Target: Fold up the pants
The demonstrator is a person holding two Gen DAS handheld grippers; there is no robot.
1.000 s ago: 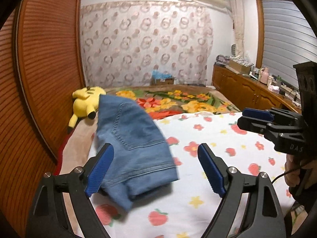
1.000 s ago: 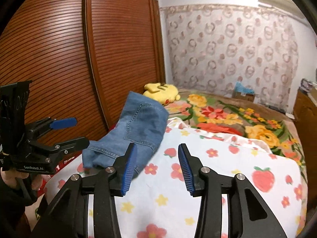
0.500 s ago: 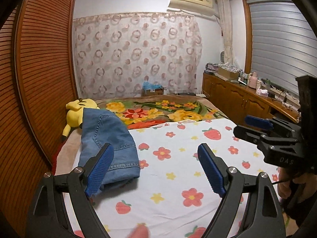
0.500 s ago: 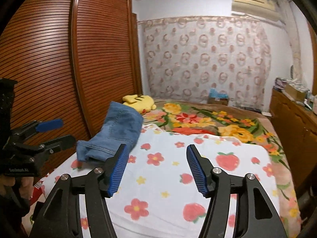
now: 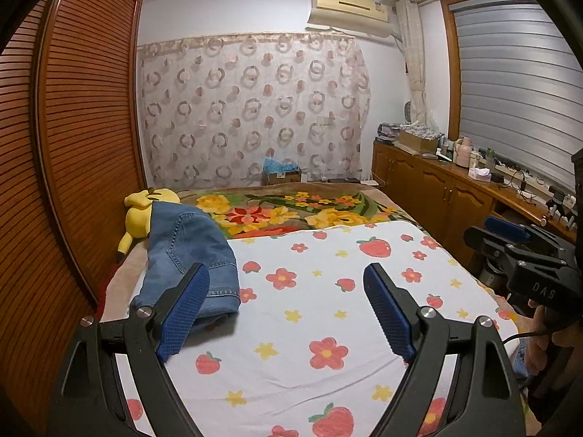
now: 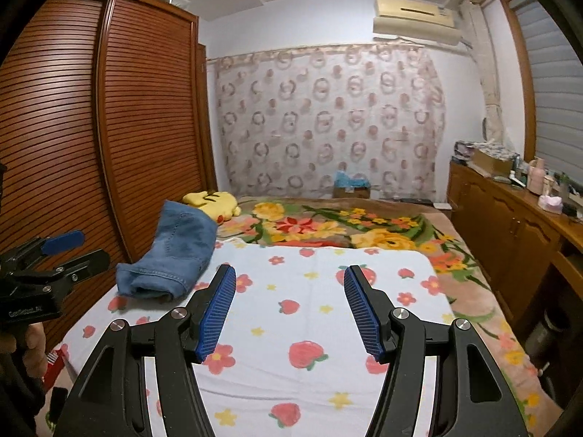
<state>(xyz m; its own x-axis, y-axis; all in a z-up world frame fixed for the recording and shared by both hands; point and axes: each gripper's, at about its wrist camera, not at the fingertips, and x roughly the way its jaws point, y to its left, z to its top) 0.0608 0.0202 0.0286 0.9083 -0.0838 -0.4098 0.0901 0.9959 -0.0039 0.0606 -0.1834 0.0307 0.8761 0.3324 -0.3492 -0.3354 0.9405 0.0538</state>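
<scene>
The blue denim pants (image 5: pixel 189 258) lie folded in a bundle at the left side of the bed, partly on the white strawberry-and-flower sheet (image 5: pixel 328 291). They also show in the right wrist view (image 6: pixel 175 255). My left gripper (image 5: pixel 288 306) is open and empty, held above the near part of the sheet, to the right of the pants. My right gripper (image 6: pixel 288 309) is open and empty, held above the sheet's middle. Each view shows the other gripper at its edge, the right gripper (image 5: pixel 510 244) and the left gripper (image 6: pixel 62 251).
A yellow plush toy (image 5: pixel 145 207) lies behind the pants, by the wooden slatted wardrobe (image 5: pixel 73 145). A floral blanket (image 5: pixel 291 211) covers the far bed. A wooden cabinet (image 5: pixel 437 189) with clutter runs along the right. A box (image 5: pixel 280 173) stands by the curtain.
Both grippers have pulled back and up from the bed. The pants, close before the fingers a second ago, now lie farther off at the left. The right gripper has opened wider.
</scene>
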